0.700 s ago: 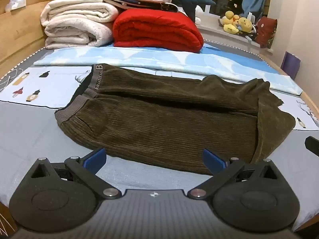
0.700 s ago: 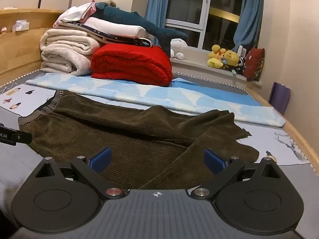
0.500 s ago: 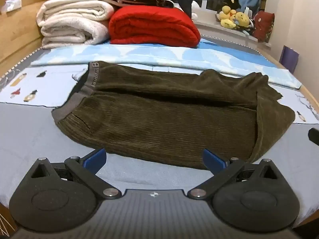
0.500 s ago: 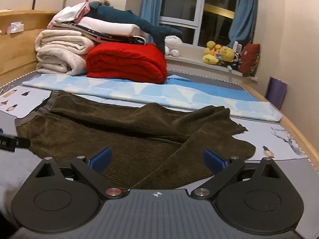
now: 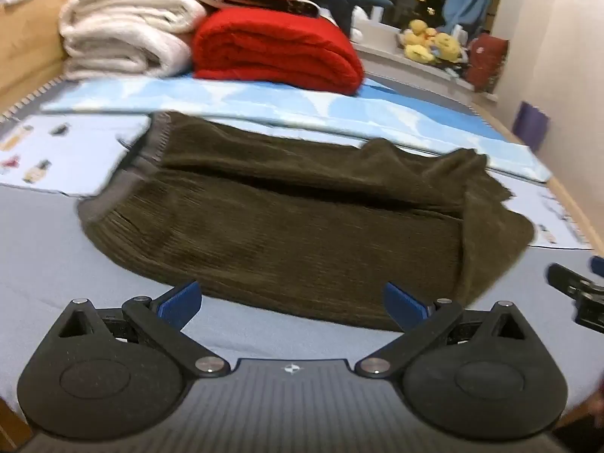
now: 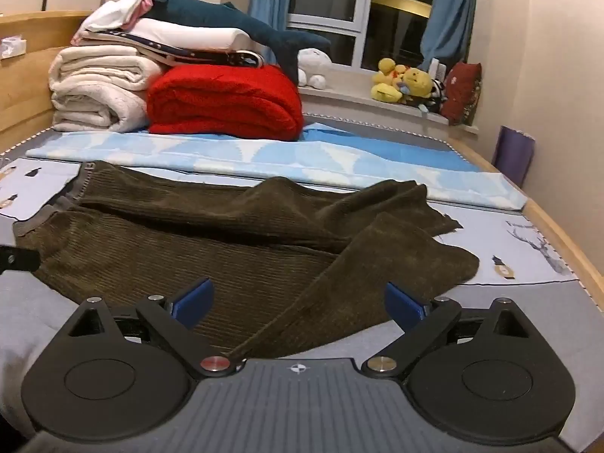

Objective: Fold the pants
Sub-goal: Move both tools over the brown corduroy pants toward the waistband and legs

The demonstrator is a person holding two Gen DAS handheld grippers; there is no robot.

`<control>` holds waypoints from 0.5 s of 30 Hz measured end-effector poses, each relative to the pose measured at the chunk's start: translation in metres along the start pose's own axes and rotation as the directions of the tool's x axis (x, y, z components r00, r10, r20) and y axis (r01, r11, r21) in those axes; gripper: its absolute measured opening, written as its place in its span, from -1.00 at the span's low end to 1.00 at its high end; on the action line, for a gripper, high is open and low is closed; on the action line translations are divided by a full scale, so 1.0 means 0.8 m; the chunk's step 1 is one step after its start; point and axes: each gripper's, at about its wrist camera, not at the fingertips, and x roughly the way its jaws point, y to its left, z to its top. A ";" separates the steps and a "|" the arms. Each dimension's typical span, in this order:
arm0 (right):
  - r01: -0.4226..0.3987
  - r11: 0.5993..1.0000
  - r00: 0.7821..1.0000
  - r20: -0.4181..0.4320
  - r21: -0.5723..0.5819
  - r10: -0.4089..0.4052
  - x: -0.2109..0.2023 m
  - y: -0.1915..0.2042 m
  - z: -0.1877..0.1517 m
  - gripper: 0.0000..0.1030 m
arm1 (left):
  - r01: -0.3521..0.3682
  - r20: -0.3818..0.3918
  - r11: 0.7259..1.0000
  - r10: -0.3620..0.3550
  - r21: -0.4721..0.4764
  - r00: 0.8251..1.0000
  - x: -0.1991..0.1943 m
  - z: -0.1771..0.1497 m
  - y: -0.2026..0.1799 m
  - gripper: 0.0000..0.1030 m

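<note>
Dark brown corduroy pants (image 5: 294, 219) lie flat across the bed, waistband at the left, legs doubled back in a loose fold at the right. My left gripper (image 5: 292, 300) hovers open just short of the pants' near edge, nothing between its blue pads. In the right wrist view the same pants (image 6: 211, 249) spread ahead, the folded-over leg end (image 6: 407, 264) lying toward the right. My right gripper (image 6: 300, 300) is open above the pants' near edge and touches nothing. The right gripper's tip (image 5: 573, 287) shows at the right edge of the left wrist view.
Rolled white blankets (image 6: 98, 87) and a red blanket (image 6: 222, 102) are stacked at the head of the bed, a plush shark (image 6: 234, 26) on top. A light blue sheet (image 6: 302, 158) lies behind the pants. Plush toys (image 6: 404, 81) sit on the windowsill. A wooden bed rail (image 6: 558, 234) runs along the right.
Both grippers have pulled back and risen a little, so the pants sit lower in both views. The pants have not moved. Both grippers stay open.
</note>
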 end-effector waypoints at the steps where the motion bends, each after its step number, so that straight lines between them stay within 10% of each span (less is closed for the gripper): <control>1: -0.001 1.000 1.000 -0.009 0.011 0.001 0.002 -0.003 0.000 0.88 | 0.013 -0.005 1.000 -0.013 0.000 1.000 0.000 -0.001 -0.001 0.99; 15: 0.001 1.000 0.999 -0.049 0.016 0.000 0.012 -0.002 -0.001 0.86 | -0.058 0.133 0.996 0.050 0.061 0.990 -0.008 -0.007 -0.025 0.99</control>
